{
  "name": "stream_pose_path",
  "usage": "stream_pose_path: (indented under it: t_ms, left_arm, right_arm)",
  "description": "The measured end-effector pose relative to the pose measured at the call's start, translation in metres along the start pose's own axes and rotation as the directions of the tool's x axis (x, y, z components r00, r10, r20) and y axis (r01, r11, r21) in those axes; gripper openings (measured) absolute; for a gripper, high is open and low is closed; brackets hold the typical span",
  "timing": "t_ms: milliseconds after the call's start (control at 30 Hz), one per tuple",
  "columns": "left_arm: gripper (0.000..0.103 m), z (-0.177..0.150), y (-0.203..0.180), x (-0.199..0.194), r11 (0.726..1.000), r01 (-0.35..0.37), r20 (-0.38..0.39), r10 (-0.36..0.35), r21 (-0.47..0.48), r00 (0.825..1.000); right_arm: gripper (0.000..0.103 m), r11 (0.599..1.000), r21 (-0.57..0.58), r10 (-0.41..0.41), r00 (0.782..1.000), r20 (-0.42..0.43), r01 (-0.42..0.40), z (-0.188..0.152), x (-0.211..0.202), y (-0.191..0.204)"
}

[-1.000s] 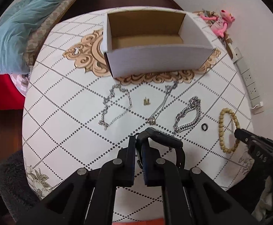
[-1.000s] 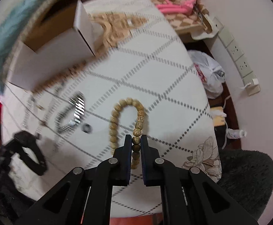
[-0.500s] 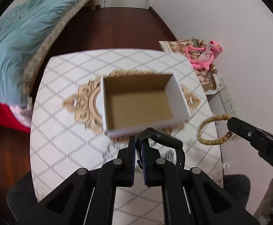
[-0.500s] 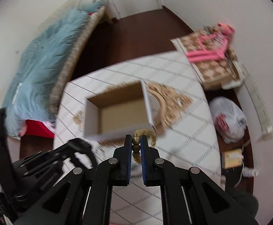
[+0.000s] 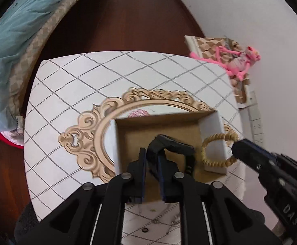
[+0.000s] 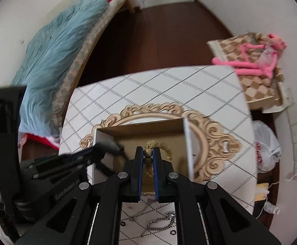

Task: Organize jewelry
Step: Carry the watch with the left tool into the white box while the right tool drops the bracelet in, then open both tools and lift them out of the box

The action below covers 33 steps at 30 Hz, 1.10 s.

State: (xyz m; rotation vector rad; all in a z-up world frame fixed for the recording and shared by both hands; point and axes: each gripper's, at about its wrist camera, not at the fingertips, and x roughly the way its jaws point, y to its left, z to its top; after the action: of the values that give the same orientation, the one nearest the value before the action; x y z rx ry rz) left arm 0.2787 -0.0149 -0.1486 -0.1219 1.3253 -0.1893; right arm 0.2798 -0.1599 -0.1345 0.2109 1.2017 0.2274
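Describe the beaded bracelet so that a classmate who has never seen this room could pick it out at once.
Find the table with the diamond-patterned cloth, then the open cardboard box on it. Over the box, the right gripper pinches a loop of round tan beads, the bracelet. The left gripper's item is a black band.
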Motion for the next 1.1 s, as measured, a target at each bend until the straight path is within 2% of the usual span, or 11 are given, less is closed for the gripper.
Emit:
stream_pose_path:
  t_ms: [33, 100, 133, 167, 233, 300, 433, 500, 633, 833, 1100]
  left_arm:
    - [0.026, 0.002, 0.000, 0.002, 1.000, -0.020, 0.000, 0.020, 0.008, 1.000]
    - [0.092, 0.006, 0.002, 0.002, 0.997, -0.070, 0.013, 0.070, 0.015, 0.997]
    - [0.097, 0.006, 0.004, 0.001, 0.997, -0.070, 0.024, 0.070, 0.011, 0.997]
    - [0.097, 0.006, 0.007, -0.002, 0.998, -0.069, 0.035, 0.068, 0.006, 0.997]
    - [0.097, 0.005, 0.012, -0.003, 0.997, -0.083, 0.031, 0.083, -0.004, 0.996]
    - [0.097, 0.003, 0.015, -0.004, 0.994, -0.109, 0.042, 0.110, -0.007, 0.993]
    - [0.097, -0.008, 0.021, -0.006, 0.987, -0.158, 0.072, 0.159, -0.019, 0.985]
    - [0.098, -0.014, 0.024, -0.006, 0.980, -0.199, 0.088, 0.200, -0.026, 0.976]
    - [0.098, -0.029, 0.028, -0.004, 0.970, -0.240, 0.099, 0.242, -0.039, 0.965]
    - [0.098, -0.044, 0.024, -0.005, 0.965, -0.259, 0.103, 0.262, -0.037, 0.960]
    - [0.098, -0.060, 0.017, -0.030, 0.960, -0.275, 0.166, 0.279, -0.046, 0.946]
  right_arm:
    - [0.010, 1.000, 0.006, 0.007, 1.000, -0.010, -0.007, 0.003, 0.005, -0.001]
    - [0.010, 1.000, 0.004, 0.017, 0.998, -0.053, -0.017, 0.004, 0.016, -0.004]
    - [0.010, 1.000, 0.013, 0.020, 0.997, -0.071, -0.019, 0.005, 0.021, -0.007]
    - [0.015, 1.000, 0.014, 0.017, 0.997, -0.078, -0.015, 0.004, 0.023, -0.008]
    - [0.033, 1.000, 0.006, -0.024, 0.997, -0.079, 0.024, 0.002, 0.024, -0.012]
    - [0.057, 0.999, 0.008, -0.049, 0.996, -0.075, 0.050, -0.002, 0.024, -0.016]
    - [0.072, 0.986, -0.033, -0.166, 0.985, -0.042, 0.165, -0.014, 0.019, -0.018]
    - [0.092, 0.978, -0.049, -0.205, 0.978, -0.035, 0.203, -0.020, 0.019, -0.020]
    - [0.093, 0.964, -0.070, -0.260, 0.965, -0.037, 0.257, -0.033, 0.026, -0.024]
    - [0.096, 0.964, -0.068, -0.258, 0.966, -0.033, 0.255, -0.046, 0.033, -0.022]
    - [0.096, 0.961, -0.075, -0.265, 0.964, 0.013, 0.266, -0.057, 0.014, -0.015]
